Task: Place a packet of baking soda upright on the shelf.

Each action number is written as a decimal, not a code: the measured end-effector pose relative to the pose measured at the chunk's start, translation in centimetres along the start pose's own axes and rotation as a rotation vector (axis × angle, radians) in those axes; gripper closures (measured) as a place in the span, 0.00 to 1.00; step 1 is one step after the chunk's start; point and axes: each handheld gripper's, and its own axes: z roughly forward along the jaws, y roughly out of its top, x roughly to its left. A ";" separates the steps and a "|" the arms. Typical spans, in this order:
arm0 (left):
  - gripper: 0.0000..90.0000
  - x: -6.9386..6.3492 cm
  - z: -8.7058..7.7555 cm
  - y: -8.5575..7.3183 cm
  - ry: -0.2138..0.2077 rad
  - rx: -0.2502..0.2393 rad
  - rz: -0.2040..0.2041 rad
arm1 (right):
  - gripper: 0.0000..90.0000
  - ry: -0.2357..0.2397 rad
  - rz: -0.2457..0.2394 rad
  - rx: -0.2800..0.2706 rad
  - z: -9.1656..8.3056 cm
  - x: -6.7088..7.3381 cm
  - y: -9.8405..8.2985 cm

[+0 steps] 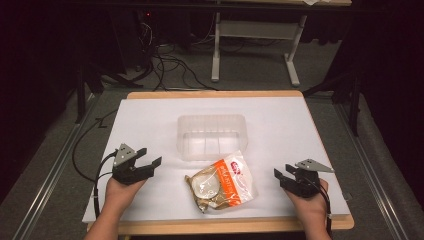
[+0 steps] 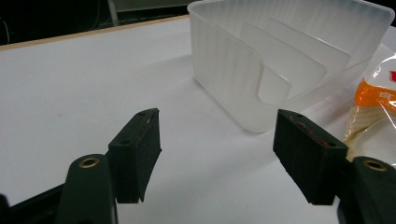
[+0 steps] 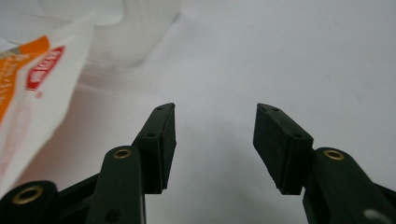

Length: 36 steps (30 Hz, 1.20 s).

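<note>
Tongs left (image 1: 150,156) and right (image 1: 281,173) gape wide, gripping nothing, flanking the bread packet (image 1: 220,181).

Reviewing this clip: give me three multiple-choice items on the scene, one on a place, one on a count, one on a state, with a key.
1. Where does the snack bag lie?
A. Inside the container
B. On the table, on the person's side of the clear container
C. Between the right gripper's jaws

2. How many dividers stand inside the container?
A. None
B. Two
C. Five

3. How do the jaws of the left gripper stand?
A. Open, nothing between them
B. Shut on the bag
C. Shut on the container's rim

Key: B, since the bag rests on the white tabletop in front of the container; B, as the left gripper view shows two upright partitions; A, as bare table shows between its pads.
</note>
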 end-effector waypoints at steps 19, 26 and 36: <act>0.36 -0.2 0.2 0.0 -0.008 0.009 0.012 | 0.42 0.099 0.020 -0.085 -0.8 1.9 1.0; 0.36 -0.3 0.2 0.0 -0.007 0.011 0.017 | 0.28 0.200 -0.010 -0.095 0.2 5.8 1.7; 0.36 -0.3 0.3 0.0 -0.010 0.019 0.031 | 0.25 0.252 -0.034 0.048 3.3 8.8 0.4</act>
